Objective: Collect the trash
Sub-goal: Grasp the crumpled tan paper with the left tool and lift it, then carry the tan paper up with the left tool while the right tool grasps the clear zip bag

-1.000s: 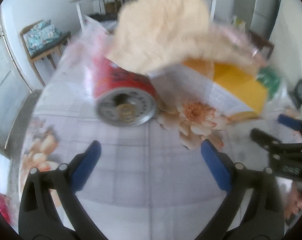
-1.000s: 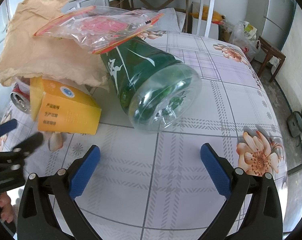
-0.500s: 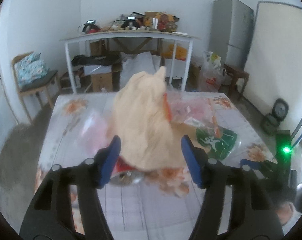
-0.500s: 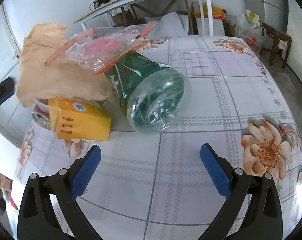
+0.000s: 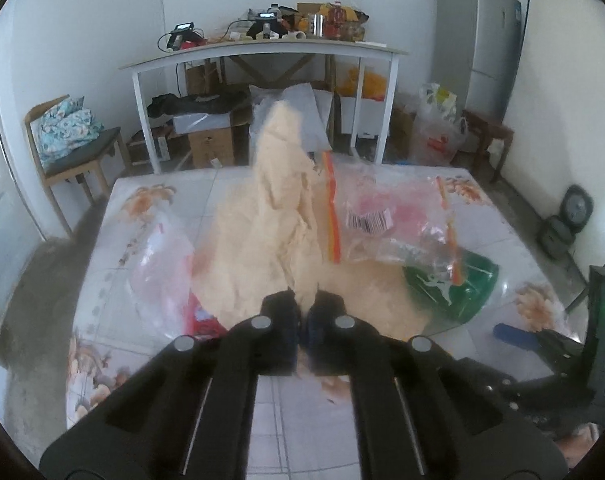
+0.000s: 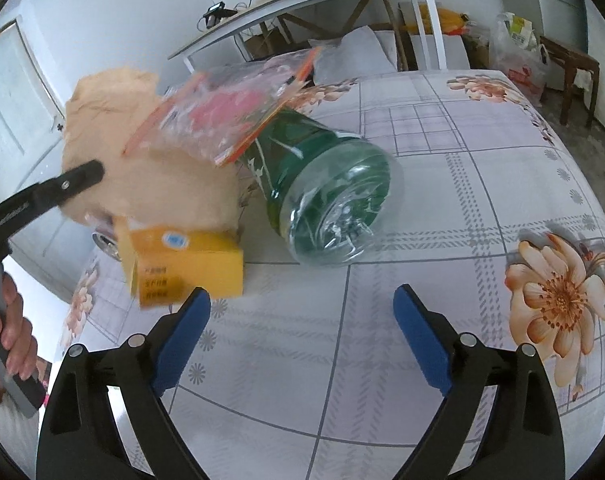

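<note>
The left wrist view looks down along the floral-cloth worktop [image 5: 150,216] toward the far white trestle table [image 5: 262,54], with crumpled beige paper [image 5: 270,232] close before it. The right wrist view, low and close beside that paper [image 6: 114,120], faces the lying green plastic bottle [image 6: 322,192]; both share paper, bottle [image 5: 454,288] and worktop [image 6: 442,152].

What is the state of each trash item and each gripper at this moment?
left gripper: shut on the brown paper, jaws have just been closing.
brown paper: crumpled, pinched at its near edge.
right gripper: open, nothing between the pads.
green bottle: lying on its side, base toward the right wrist camera.
clear plastic bag: resting on the bottle and paper.
yellow box: on the table, partly under the paper.
</note>
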